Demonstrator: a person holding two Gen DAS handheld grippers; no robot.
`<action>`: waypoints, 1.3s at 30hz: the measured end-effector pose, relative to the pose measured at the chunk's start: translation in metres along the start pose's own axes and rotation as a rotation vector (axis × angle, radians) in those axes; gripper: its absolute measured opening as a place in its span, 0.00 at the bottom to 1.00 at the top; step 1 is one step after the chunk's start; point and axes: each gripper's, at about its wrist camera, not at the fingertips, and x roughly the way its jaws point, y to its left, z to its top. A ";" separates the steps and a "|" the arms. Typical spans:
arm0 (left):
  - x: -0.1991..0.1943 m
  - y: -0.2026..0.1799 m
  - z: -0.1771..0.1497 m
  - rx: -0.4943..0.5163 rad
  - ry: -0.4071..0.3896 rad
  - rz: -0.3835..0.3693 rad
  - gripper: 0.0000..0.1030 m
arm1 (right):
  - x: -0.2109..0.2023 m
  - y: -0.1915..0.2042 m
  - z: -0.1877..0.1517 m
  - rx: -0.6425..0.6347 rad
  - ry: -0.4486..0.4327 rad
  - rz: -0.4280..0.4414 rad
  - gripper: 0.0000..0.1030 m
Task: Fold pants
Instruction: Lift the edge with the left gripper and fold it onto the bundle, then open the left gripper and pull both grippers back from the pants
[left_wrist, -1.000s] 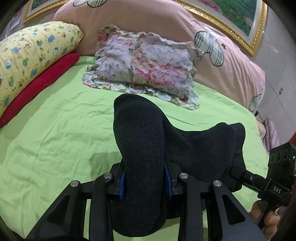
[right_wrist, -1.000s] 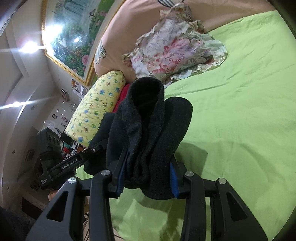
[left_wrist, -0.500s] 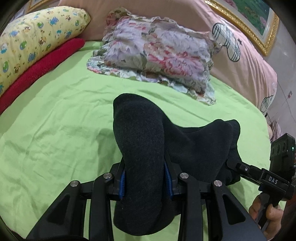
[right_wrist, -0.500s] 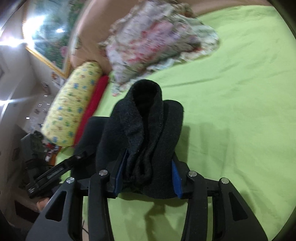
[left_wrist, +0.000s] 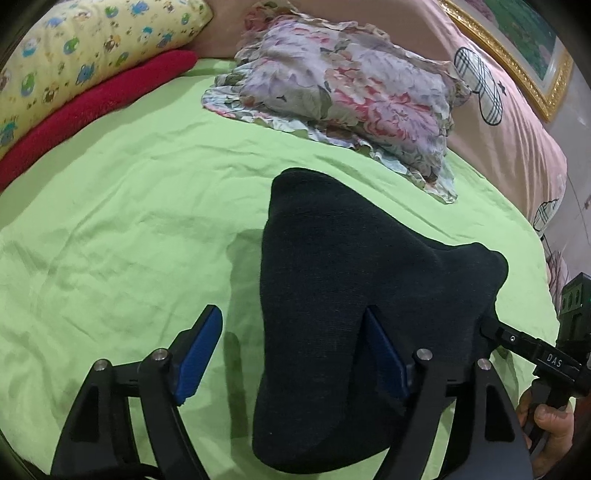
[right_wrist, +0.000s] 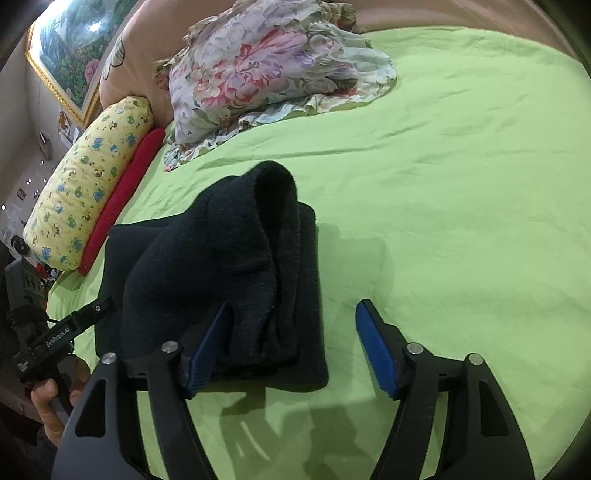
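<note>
One pair of dark pants (left_wrist: 332, 295) lies folded in a bundle on the green bed (left_wrist: 129, 240), at lower centre of both views. Two grippers are there: the left gripper (left_wrist: 295, 354) and the right gripper (right_wrist: 295, 347), both with jaws just opened apart, the cloth between them but not pressed. Three pillows lie at the top: one floral pillow (left_wrist: 351, 92), one yellow pillow (left_wrist: 92, 48), one red pillow (left_wrist: 92, 107).

Both grippers' fingers (left_wrist: 201, 350) (right_wrist: 376, 350) just spread wide, angled downward.
</note>
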 end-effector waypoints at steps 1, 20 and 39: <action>-0.001 0.001 0.000 0.000 0.000 -0.004 0.77 | 0.000 -0.002 0.000 0.010 -0.001 0.009 0.69; -0.047 -0.015 -0.025 0.137 -0.044 0.162 0.80 | -0.041 0.027 -0.017 -0.088 -0.086 0.069 0.71; -0.075 -0.030 -0.060 0.293 -0.115 0.325 0.83 | -0.052 0.068 -0.054 -0.282 -0.130 0.052 0.75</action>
